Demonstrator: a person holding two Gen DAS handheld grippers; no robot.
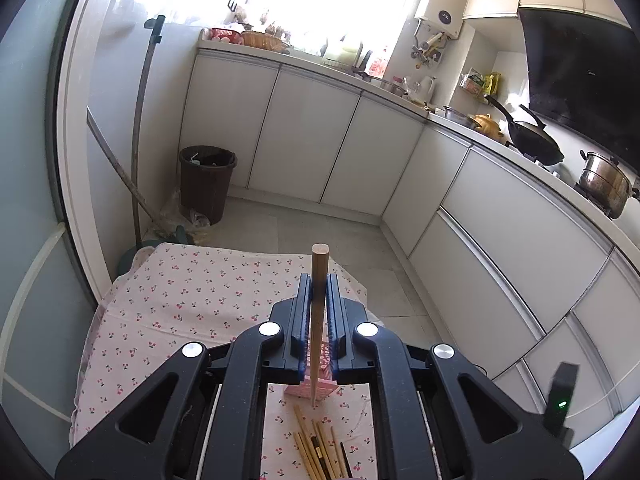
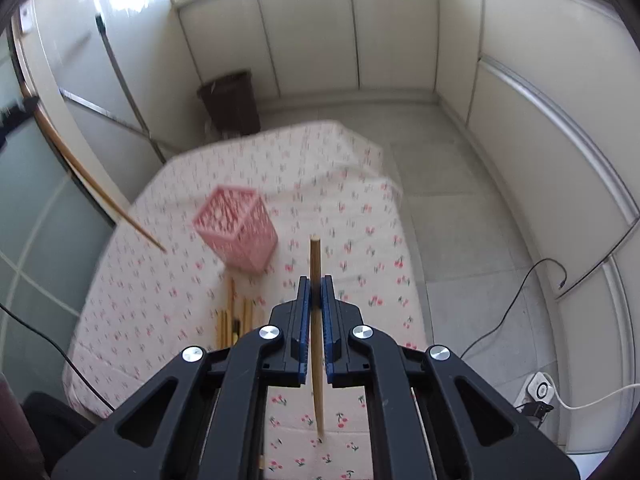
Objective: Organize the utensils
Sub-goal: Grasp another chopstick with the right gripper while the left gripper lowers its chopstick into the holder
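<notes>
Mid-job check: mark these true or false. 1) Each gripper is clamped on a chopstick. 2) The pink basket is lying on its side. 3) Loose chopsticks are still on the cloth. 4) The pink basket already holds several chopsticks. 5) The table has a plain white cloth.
1) True. The left gripper is shut on a chopstick, and the right gripper is shut on another chopstick.
2) False. The pink basket stands upright, its opening facing up.
3) True. Loose chopsticks lie beside the basket.
4) False. As far as the blurred right wrist view shows, the basket looks empty.
5) False. The cloth has a cherry print.
</notes>
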